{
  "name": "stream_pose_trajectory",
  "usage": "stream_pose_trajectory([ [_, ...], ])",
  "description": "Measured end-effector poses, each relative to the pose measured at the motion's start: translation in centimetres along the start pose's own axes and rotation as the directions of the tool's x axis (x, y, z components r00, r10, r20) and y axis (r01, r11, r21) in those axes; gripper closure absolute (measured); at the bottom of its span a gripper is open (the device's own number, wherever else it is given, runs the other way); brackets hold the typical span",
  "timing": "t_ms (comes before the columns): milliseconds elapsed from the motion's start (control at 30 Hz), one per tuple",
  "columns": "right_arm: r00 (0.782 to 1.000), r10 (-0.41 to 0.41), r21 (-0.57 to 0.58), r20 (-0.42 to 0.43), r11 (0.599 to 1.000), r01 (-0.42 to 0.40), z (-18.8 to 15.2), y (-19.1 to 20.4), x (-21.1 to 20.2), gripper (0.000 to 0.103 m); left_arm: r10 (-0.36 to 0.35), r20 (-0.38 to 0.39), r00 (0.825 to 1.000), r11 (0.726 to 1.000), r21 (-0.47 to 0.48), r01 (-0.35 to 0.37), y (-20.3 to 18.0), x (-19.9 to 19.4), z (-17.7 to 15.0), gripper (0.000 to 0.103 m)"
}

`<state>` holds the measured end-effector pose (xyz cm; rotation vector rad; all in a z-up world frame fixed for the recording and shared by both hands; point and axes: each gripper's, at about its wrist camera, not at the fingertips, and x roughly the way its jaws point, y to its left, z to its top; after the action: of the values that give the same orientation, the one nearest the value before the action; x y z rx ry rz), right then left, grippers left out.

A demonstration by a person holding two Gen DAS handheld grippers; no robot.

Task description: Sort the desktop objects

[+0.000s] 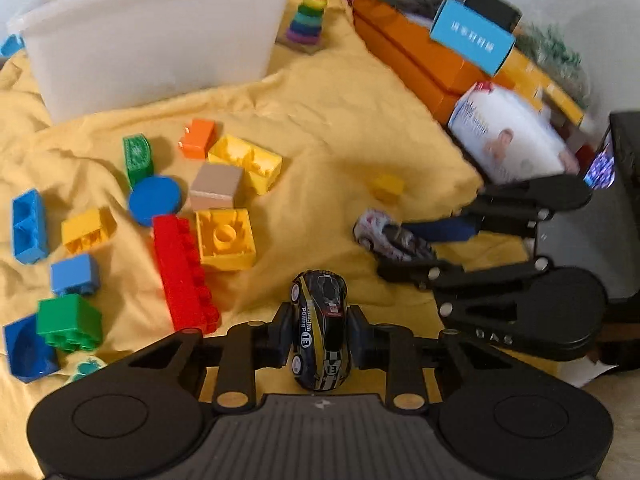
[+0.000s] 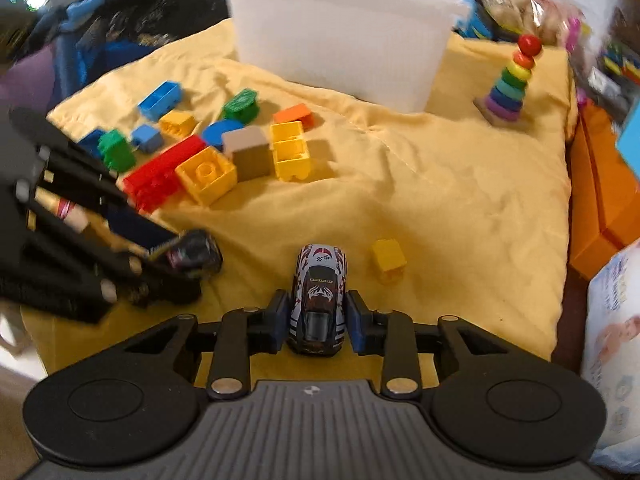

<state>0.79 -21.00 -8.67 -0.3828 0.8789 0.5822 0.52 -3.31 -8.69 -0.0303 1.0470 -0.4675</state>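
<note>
Cars first: your left gripper (image 1: pixel 320 334) is clamped on the black car (image 1: pixel 321 330), one pad on each flank, nose pointing to 12 o'clock in the left wrist view. Your right gripper (image 2: pixel 318 320) grips the white car (image 2: pixel 319 300) the same way, nose also toward 12 in its own view. Both cars sit over the yellow cloth (image 1: pixel 328 120); you cannot tell whether their wheels touch it.

From the left wrist, your right gripper comes in at 3 o'clock, with the white car blurred at its tip. From the right wrist, your left gripper enters at 9 o'clock with the black car.

Just beyond the white car, toward 1 o'clock in the right wrist view, a small yellow brick (image 2: pixel 387 259) lies alone on the cloth.

Farther out, at 10 to 11 o'clock in both views, lies the brick pile: a long red brick (image 1: pixel 182 274) touching a square yellow brick (image 1: pixel 225 239), a tan cube (image 1: pixel 216 186), a blue disc (image 1: pixel 154 200), and a double yellow brick (image 1: pixel 250 162) beside an orange brick (image 1: pixel 198 138), with green and blue bricks scattered at its outer edge.

Beyond the pile, near 12 o'clock, a white bin (image 1: pixel 160 36) stands on the cloth. A ring stacker (image 2: pixel 512 80) stands upright to its right, at 1 o'clock in the right wrist view. Orange boxes (image 1: pixel 408 56) line the cloth's right edge.
</note>
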Motion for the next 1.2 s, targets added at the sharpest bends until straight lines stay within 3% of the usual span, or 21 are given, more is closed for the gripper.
stream_pose_trajectory([
  [100,1.0,0.017,0.015,0.019,1.0,-0.017,0.7,-0.2,-1.0,0.07,0.007,0.079,0.997,1.0,0.001,-0.007,0.1,-2.5,1.6,0.071],
  [167,0.997,-0.001,0.01,0.079,1.0,0.0,2.5,-0.5,-2.2,0.07,0.024,0.162,0.987,1.0,0.003,-0.025,0.7,-4.6,3.7,0.071],
  [267,0.976,-0.033,0.028,0.216,0.999,0.028,6.7,-1.6,-4.3,0.07,0.076,0.307,0.949,0.997,0.008,-0.082,2.1,-8.1,8.1,0.071],
  [367,0.932,-0.087,0.061,0.352,0.996,0.07,11.7,-2.9,-5.5,0.07,0.158,0.411,0.898,0.985,-0.006,-0.171,3.9,-9.8,12.9,0.071],
  [433,0.91,-0.096,0.113,0.404,0.992,0.055,15.0,-4.2,-5.3,0.07,0.201,0.43,0.88,0.978,-0.035,-0.206,5.4,-9.5,15.4,0.071],
  [533,0.893,-0.149,0.157,0.425,0.983,0.09,18.9,-5.5,-3.3,0.07,0.268,0.435,0.859,0.961,-0.063,-0.268,7.6,-7.9,18.2,0.071],
  [567,0.895,-0.161,0.167,0.417,0.981,0.099,19.9,-5.8,-2.4,0.07,0.298,0.429,0.852,0.953,-0.078,-0.294,8.3,-7.1,18.9,0.071],
  [633,0.905,-0.18,0.191,0.384,0.975,0.113,21.4,-5.9,-0.1,0.069,0.327,0.39,0.861,0.945,-0.12,-0.305,9.8,-5.7,19.9,0.071],
  [700,0.92,-0.185,0.218,0.344,0.969,0.113,21.9,-6.4,1.5,0.069,0.343,0.365,0.866,0.939,-0.137,-0.314,10.9,-4.5,20.0,0.071],
  [767,0.931,-0.185,0.229,0.315,0.967,0.115,21.6,-6.5,2.9,0.068,0.338,0.33,0.882,0.941,-0.141,-0.308,11.8,-4.2,19.6,0.071],
  [867,0.939,-0.173,0.239,0.298,0.966,0.102,20.6,-6.3,3.2,0.067,0.31,0.355,0.882,0.95,-0.151,-0.273,12.5,-5.7,18.1,0.069],
  [1033,0.92,-0.156,0.25,0.36,0.966,0.066,19.0,-6.1,0.0,0.066,0.289,0.405,0.867,0.956,-0.168,-0.24,11.5,-9.0,14.4,0.063],
  [1133,0.922,-0.111,0.249,0.371,0.968,0.016,17.7,-5.8,-1.8,0.065,0.342,0.423,0.839,0.939,-0.125,-0.319,9.4,-9.9,11.8,0.052],
  [1200,0.928,-0.094,0.241,0.361,0.971,0.005,16.7,-5.3,-2.3,0.065,0.353,0.419,0.836,0.934,-0.108,-0.341,8.1,-10.2,10.0,0.037],
])
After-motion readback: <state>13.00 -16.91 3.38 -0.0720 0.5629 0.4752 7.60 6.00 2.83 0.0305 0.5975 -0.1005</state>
